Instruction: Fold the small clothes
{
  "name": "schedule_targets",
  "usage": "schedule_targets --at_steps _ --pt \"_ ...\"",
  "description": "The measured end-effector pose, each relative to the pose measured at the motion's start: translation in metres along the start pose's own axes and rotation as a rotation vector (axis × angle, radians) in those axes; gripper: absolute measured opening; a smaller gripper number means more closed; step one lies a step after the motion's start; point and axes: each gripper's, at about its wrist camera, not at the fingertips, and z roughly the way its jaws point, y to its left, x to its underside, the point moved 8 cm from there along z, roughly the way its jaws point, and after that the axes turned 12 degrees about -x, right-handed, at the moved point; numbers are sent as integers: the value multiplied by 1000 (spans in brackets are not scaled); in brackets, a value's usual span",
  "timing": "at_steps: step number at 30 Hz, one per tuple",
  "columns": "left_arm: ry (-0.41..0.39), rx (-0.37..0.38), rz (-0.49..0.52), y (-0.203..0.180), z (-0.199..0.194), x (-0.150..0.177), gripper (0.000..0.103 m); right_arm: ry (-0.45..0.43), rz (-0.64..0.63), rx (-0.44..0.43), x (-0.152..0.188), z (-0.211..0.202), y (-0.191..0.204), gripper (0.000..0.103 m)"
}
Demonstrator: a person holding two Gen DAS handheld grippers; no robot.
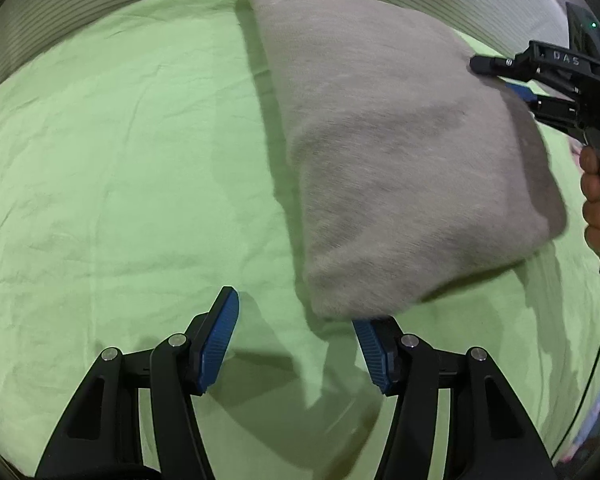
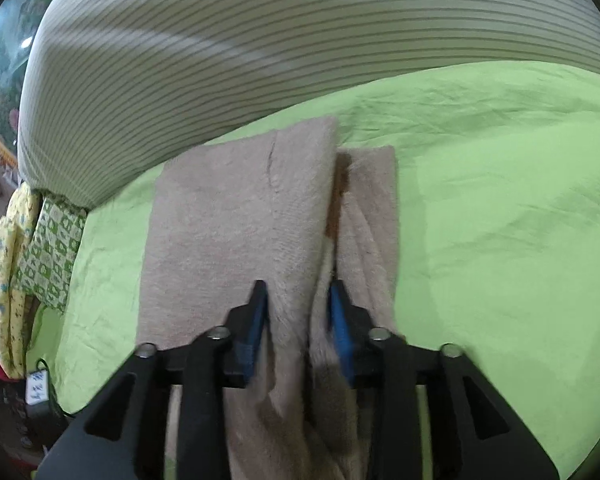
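Right tongs [image 2: 298,320] are pinching a fold of the beige cloth [image 2: 236,216], blue pads [image 2: 342,332] pressed in on the fabric from both sides. In the left wrist view you can see those same tongs [image 1: 512,80] coming in from the right edge, holding up 1 side of the cloth [image 1: 400,152] so it hangs tilted above the bed [image 1: 120,160]; the far end lies near the striped pillow [image 1: 80,4].

Left tongs [image 1: 296,340] are spread wide, holding nothing. The cloth's low corner hangs right by the right-side pad [image 1: 370,348], can't tell if it touches.

Only the left view shows the hand [image 1: 598,196] on the other handle. Only the right view shows the cloth doubled into 2 layers with a gap between, plus the patterned fabrics [image 2: 28,248] off the bed's left edge.
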Motion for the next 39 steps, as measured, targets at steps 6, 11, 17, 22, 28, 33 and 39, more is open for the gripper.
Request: schedule_targets --at_steps 6,11,17,22,28,33,39 --pt "-12 146 -53 16 -33 2 64 -68 25 26 10 -41 -6 78" --pt "-21 206 -193 41 -41 -28 71 -26 34 15 23 -25 -8 83" --pt "-19 262 -288 39 -27 -67 77 12 82 -38 27 3 -13 83" --pt "-3 256 -274 30 -9 -85 77 35 138 -76 25 14 -32 83" --pt "18 278 -301 29 10 -102 79 48 131 -98 20 14 -35 83" --pt "53 307 -315 18 36 -119 82 48 124 -98 20 18 -34 80" --pt "62 351 -312 3 49 -123 61 61 164 -162 26 27 -26 51"
